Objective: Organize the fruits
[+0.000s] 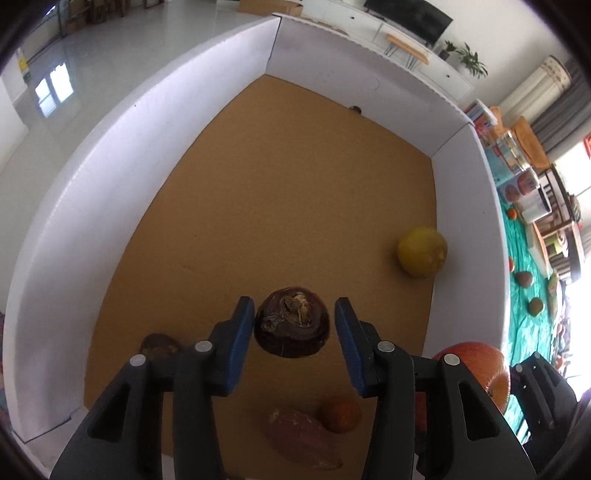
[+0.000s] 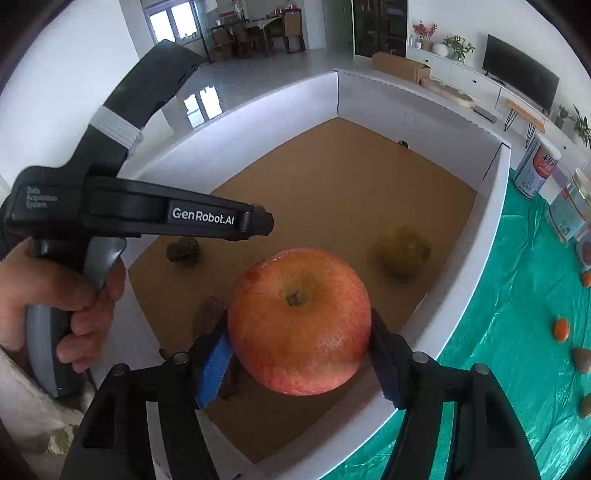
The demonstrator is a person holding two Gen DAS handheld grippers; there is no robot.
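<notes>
Right gripper (image 2: 299,354) grips the apple (image 2: 299,321), and I hold it above the near right corner of the box (image 2: 491,206). Free cardboard floor lies ahead and to the left. Left gripper (image 1: 295,332) is spread, a dark round fruit (image 1: 291,326) between its fingers, untouched.

Glossy pale floor (image 2: 258,70), black TV (image 2: 521,74), dining chairs (image 2: 293,31).

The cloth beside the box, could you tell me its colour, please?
Teal green, clearest in the right wrist view.
</notes>
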